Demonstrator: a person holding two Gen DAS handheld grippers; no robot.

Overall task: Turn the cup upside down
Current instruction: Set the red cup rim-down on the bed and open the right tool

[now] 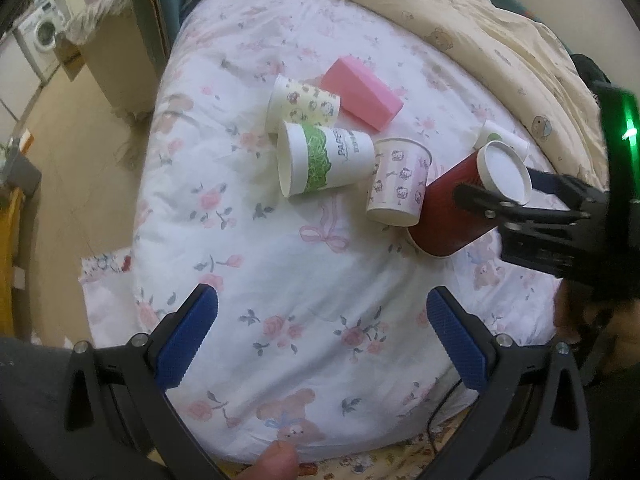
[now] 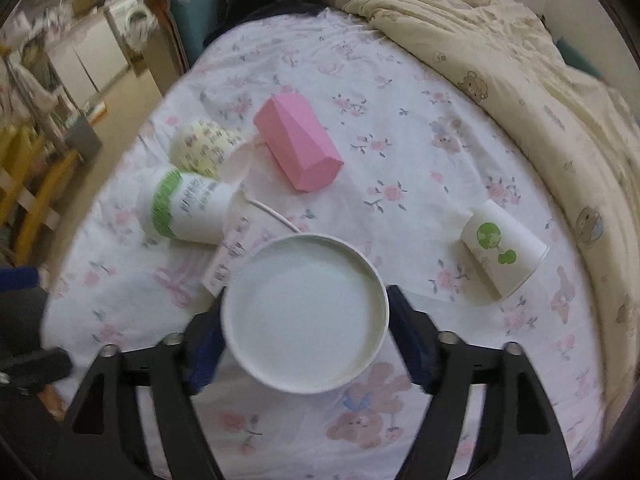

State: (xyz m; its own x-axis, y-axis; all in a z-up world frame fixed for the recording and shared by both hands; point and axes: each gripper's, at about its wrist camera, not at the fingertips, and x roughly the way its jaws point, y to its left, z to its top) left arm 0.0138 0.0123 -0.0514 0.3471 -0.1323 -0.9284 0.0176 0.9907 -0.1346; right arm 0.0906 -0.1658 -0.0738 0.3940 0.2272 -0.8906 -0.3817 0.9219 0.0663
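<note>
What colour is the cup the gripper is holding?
Dark red outside, with a white base; the cup in the right gripper shows best in the left wrist view.

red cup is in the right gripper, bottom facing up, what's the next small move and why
Probably lower it a little and open. The right gripper is clamped on the red cup, whose white base faces up and whose rim tilts toward the floral bedsheet; whether the rim touches it is unclear. Level it first, since the hello kitty cup lies right beside it.

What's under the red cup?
The red cup, shut in the right gripper, is base-up above the flowery bedsheet, beside the kitty cup. Its mouth faces down, so its inside is hidden.
</note>
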